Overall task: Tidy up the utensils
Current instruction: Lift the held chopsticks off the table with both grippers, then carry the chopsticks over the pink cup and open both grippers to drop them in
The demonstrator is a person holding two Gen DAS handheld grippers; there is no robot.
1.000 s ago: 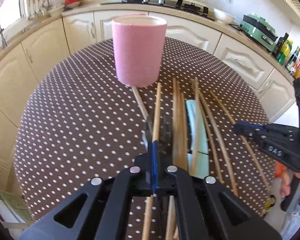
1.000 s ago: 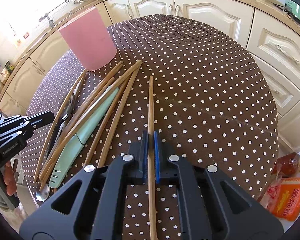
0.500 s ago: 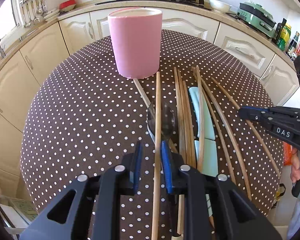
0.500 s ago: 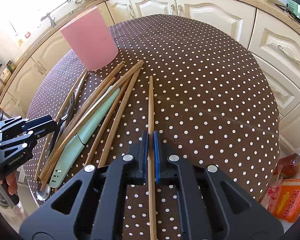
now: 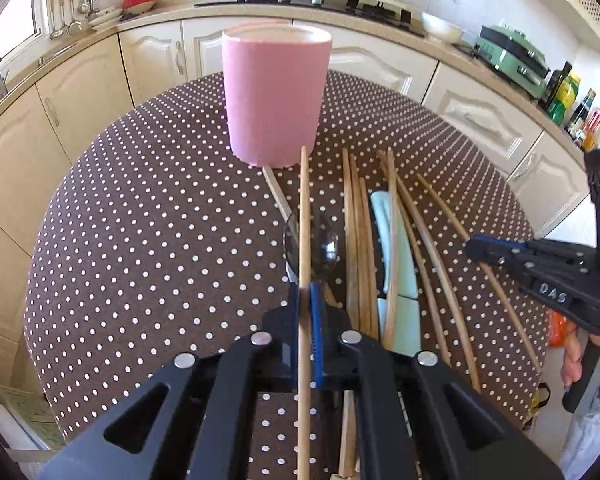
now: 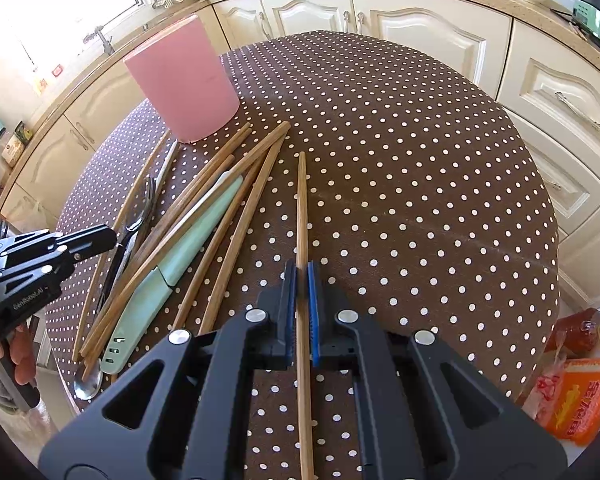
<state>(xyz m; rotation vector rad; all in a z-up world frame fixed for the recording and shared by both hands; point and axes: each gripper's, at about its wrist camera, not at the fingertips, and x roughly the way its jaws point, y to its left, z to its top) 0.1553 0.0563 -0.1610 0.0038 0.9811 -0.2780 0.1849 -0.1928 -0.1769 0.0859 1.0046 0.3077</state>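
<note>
each gripper has clamped 1 wooden chopstick. the left gripper [image 5: 305, 294] pinches its chopstick [image 5: 305, 208] partway along, the tip reaching toward the foot of the pink cup [image 5: 276, 100] near the table's far edge. the right gripper [image 6: 300, 276] is clenched on another chopstick [image 6: 301, 208], apart from the heap. the other chopsticks [image 6: 204, 204], a pale green knife [image 6: 180, 260] and a spoon [image 5: 320, 248] lie bunched toward the table's near edge. i'd judge these sticks light, stiff and a bit slick, likely to swivel in the pads, so a hold near the middle looks safest.
</note>
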